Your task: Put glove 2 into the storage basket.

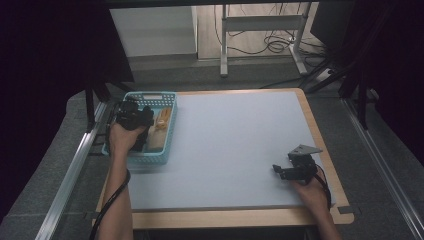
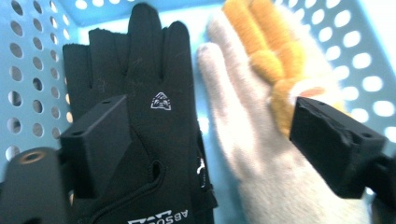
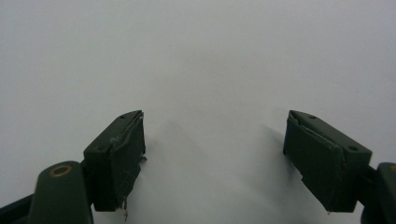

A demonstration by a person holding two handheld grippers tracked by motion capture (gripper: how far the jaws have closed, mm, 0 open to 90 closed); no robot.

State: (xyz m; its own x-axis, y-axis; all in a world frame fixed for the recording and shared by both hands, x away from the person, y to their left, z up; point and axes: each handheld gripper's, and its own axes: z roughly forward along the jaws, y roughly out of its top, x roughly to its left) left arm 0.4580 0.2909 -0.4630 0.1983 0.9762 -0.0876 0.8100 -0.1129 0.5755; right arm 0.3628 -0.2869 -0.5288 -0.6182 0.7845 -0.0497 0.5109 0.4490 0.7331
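A light-blue perforated basket (image 1: 170,131) stands at the table's left edge. Inside it lie a black glove (image 2: 154,116) with a small white logo and, to its right, a cream knit glove (image 2: 247,140) with orange fingers. My left gripper (image 1: 134,116) hangs over the basket, and in the left gripper view my left gripper (image 2: 205,135) has its jaws wide apart above both gloves, pressing on neither. My right gripper (image 1: 291,171) rests near the table's right front edge. In the right gripper view my right gripper (image 3: 212,158) stands open over the bare white surface.
The white tabletop (image 1: 235,145) has a wooden rim (image 1: 320,135). A metal rail (image 1: 75,165) runs along the left side. Behind the table stand a desk frame (image 1: 260,35) and loose cables on the floor.
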